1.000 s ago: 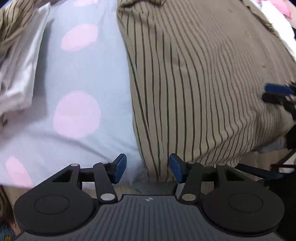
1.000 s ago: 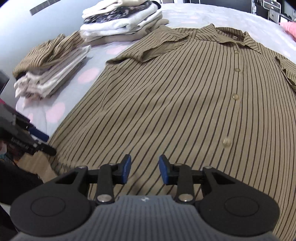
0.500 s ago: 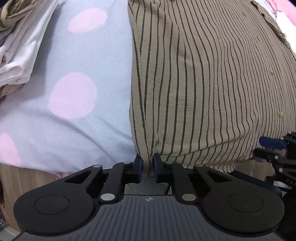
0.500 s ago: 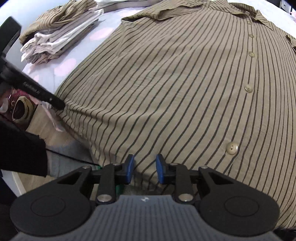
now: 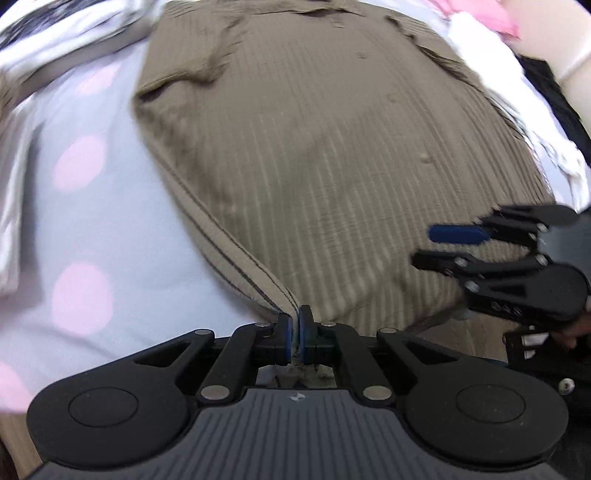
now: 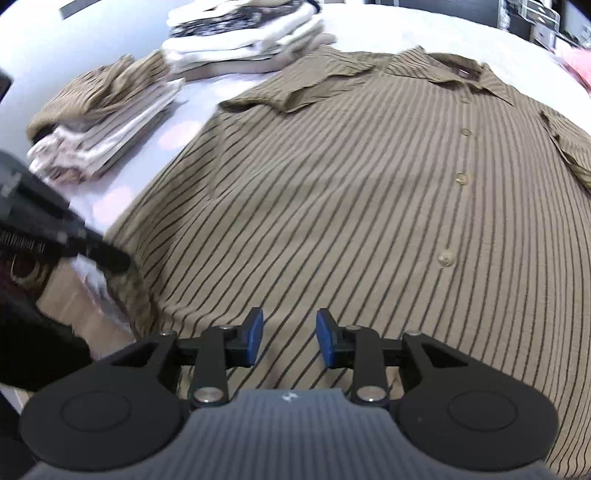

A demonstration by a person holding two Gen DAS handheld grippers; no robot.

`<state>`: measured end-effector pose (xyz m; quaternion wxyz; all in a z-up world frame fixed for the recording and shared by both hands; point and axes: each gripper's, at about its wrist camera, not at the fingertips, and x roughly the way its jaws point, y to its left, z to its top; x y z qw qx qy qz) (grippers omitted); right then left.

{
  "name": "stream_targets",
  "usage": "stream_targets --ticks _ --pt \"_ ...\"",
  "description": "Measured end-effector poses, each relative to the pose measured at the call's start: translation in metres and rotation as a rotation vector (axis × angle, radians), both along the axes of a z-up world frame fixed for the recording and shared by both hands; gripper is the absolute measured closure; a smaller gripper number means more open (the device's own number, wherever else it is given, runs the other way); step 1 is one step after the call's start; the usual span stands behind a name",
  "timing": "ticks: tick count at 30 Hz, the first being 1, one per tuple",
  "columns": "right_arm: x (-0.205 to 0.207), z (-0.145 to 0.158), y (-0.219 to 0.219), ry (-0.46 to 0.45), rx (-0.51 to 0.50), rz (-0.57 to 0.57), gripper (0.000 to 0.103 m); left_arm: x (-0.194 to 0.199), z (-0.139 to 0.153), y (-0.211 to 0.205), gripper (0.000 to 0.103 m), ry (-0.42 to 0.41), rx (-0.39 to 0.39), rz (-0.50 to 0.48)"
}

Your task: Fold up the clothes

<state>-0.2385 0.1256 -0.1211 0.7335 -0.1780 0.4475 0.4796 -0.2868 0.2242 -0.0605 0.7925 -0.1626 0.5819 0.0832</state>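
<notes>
A brown shirt with thin dark stripes (image 6: 351, 177) lies spread on the bed, buttons up, collar at the far end. It also shows in the left wrist view (image 5: 314, 147), blurred. My left gripper (image 5: 294, 334) is shut on the shirt's lower left hem corner and holds the edge raised off the sheet. My right gripper (image 6: 289, 338) is open, its blue pads over the hem near the shirt's bottom edge, with nothing between them. It also shows in the left wrist view (image 5: 443, 247), at the right.
A light sheet with pink dots (image 5: 92, 221) covers the bed. Two stacks of folded clothes (image 6: 110, 110) (image 6: 243, 33) sit at the far left. White and pink garments (image 5: 517, 92) lie at the right. The bed's front edge is just below the hem.
My left gripper closed on the hem corner and has lifted and pulled it. My right gripper has opened wider and drawn back, showing more of the shirt.
</notes>
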Motion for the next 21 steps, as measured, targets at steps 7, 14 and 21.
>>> stream_targets --ticks 7,14,21 --pt "0.018 -0.005 0.008 0.06 -0.014 -0.057 0.066 0.027 -0.015 -0.008 0.101 -0.013 -0.005 -0.071" --pt "0.027 -0.014 0.017 0.057 -0.083 -0.091 0.046 0.044 -0.038 -0.017 0.101 0.026 -0.021 -0.136" --pt "0.031 -0.006 0.019 0.106 -0.032 -0.07 0.046 0.033 -0.026 -0.014 0.071 -0.031 -0.054 -0.158"
